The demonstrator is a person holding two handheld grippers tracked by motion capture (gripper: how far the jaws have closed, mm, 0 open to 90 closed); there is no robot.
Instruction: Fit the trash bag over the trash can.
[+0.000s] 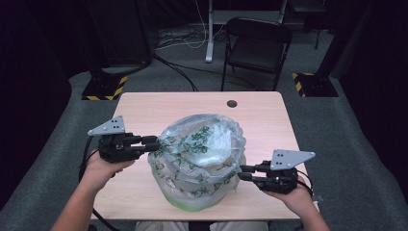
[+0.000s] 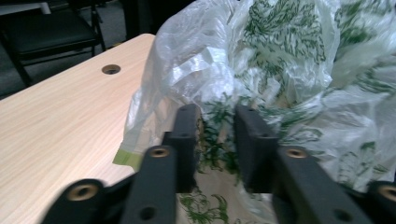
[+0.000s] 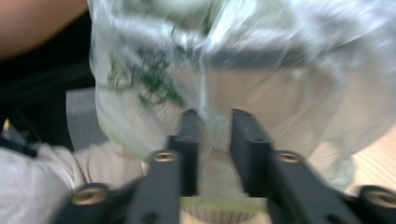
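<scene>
- Two grippers flank the bag (image 1: 199, 161), a clear plastic one with green leaf print, standing bunched up at the middle of the table (image 1: 144, 108) near its front edge.
- Left gripper (image 1: 155, 143) meets the bag's upper left side; in its own view the jaws stand narrowly apart with film (image 2: 217, 135) bunched between them, and whether the pads press it I cannot tell.
- Right gripper (image 1: 240, 172) touches the bag's lower right side; its view is blurred, jaws slightly apart with a fold of plastic (image 3: 212, 133) between, grip unclear.
- Beyond the bag, a hole (image 1: 232, 103) lies in the tabletop.
</scene>
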